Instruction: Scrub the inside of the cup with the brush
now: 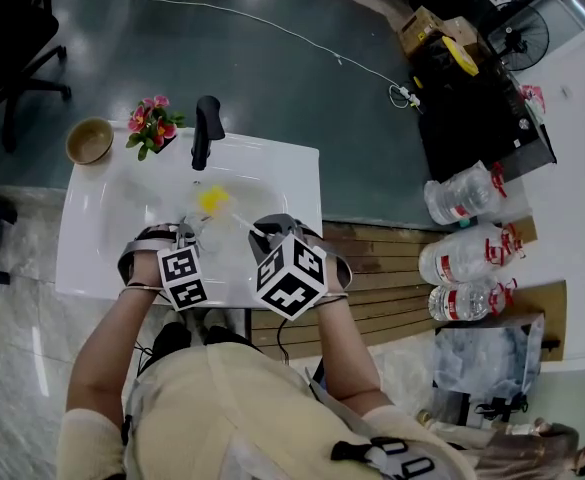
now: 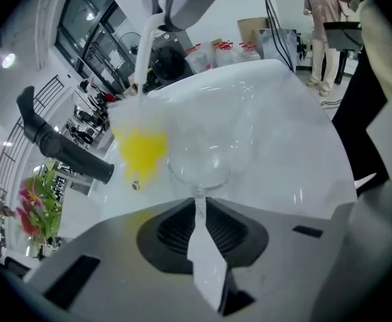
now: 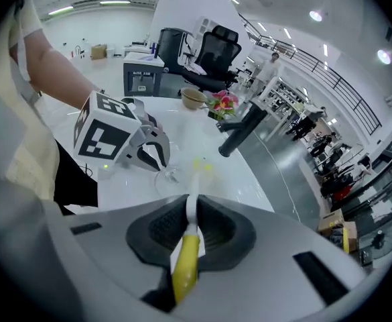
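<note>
Pinched by its thin stem in my left gripper (image 2: 199, 205), the clear, wine-glass-shaped cup (image 2: 199, 158) hangs over the white sink (image 2: 286, 113). My right gripper (image 3: 190, 215) clamps the brush (image 3: 185, 263) near its yellow handle, bristles blurred just beside the bowl.

On your desk (image 1: 92, 268), the faucet (image 1: 206, 128) stands at the far edge, flowers (image 1: 152, 125) just left of it, bowl (image 1: 90, 140) farther left.
</note>
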Demonstrator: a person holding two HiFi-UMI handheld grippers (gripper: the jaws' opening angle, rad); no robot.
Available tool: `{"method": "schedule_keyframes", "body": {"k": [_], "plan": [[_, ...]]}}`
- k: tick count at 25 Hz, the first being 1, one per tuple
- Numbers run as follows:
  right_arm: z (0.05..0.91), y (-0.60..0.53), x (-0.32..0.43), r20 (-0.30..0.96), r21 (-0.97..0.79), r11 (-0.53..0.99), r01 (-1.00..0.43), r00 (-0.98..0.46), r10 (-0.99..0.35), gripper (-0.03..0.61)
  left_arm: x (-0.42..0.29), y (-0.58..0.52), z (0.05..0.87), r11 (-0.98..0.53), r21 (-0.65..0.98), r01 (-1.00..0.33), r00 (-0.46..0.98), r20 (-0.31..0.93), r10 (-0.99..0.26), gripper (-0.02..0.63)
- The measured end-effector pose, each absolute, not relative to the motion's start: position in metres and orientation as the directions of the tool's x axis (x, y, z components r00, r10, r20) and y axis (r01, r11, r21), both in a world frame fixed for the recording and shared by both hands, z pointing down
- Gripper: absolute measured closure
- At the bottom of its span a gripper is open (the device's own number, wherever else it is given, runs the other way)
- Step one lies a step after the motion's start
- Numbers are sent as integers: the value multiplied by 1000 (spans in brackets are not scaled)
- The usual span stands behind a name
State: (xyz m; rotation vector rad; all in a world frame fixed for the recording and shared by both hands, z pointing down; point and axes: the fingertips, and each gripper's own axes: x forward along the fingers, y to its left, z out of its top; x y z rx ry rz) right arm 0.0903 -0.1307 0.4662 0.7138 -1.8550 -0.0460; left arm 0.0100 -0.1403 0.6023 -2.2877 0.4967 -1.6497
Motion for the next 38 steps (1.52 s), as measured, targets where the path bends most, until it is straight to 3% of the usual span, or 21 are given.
{"method": "schedule_keyframes", "body": {"k": [9,15,29,38], "plan": [[481,-127,52,831,361,854,-374,-288,-477,531,19,-131,603,-900,-431,-65,290,855,-431,558],[503,-119,56,869,341,881,-326,-247,-428,531,21,-128,605,-901,-429,-63,292,855,-428,558],[506,-129,102,890,327,842,-430,-160,-427,531,21,-126,606,-906,-416,-75,302,857,-419,558],[514,-125,120,902,325,831,-452,-115,-416,531,15,-130,605,-912,-378,-159,318,855,-410,558]]}}
